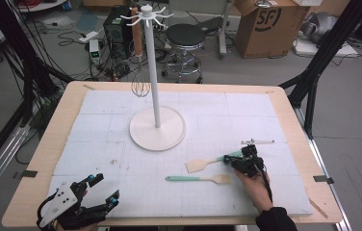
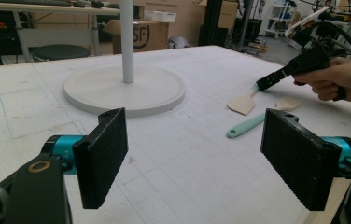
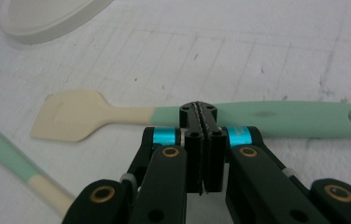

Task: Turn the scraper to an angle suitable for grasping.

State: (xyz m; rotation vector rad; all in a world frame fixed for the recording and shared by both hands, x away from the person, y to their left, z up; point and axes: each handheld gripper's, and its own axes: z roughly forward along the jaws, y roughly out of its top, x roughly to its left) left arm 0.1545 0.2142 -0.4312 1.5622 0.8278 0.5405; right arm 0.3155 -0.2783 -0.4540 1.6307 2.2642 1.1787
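Spatula (image 3: 201, 119) lies just past the closed, empty hand-held gripper (image 3: 204, 112).

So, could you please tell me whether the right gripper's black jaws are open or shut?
Shut: the right gripper has its pads pressed together above the mint-handled wooden spatula, nothing between them.

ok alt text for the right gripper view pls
The right hand-held gripper, jaws shut with nothing visibly between them, hovers just in front of a spatula with a mint-green handle and cream blade lying on the white table mat. A second spatula and the stand's round base sit at the left edge.
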